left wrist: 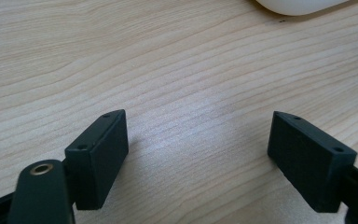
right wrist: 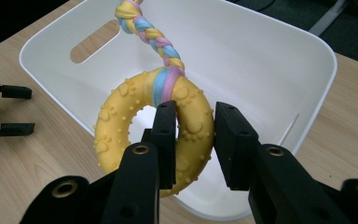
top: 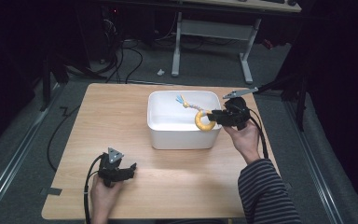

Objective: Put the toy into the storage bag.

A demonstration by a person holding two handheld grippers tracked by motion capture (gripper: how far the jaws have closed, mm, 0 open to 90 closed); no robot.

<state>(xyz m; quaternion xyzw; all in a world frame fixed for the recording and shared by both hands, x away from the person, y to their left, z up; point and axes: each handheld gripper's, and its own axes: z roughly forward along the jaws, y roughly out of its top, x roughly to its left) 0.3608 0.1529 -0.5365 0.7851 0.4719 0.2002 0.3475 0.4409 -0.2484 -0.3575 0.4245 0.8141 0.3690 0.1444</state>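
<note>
A yellow rubber ring toy (right wrist: 144,128) with a braided pastel rope (right wrist: 151,37) hangs over the rim of a white plastic bin (right wrist: 279,56). My right gripper (right wrist: 193,135) is shut on the ring's side, one jaw through its hole. In the high view the ring toy (top: 203,120) sits at the bin's (top: 168,135) right front corner, with the right gripper (top: 213,116) beside it and the rope (top: 185,102) reaching into the bin. My left gripper (top: 131,169) rests low on the table at the front left, open, with bare wood between its jaws (left wrist: 198,149).
The wooden table (top: 121,112) carries the bin at its middle. A corner of the bin (left wrist: 298,5) lies ahead of the left gripper. In the right gripper view the left gripper (right wrist: 2,112) sits far off at the left. Desk legs and cables stand on the floor behind.
</note>
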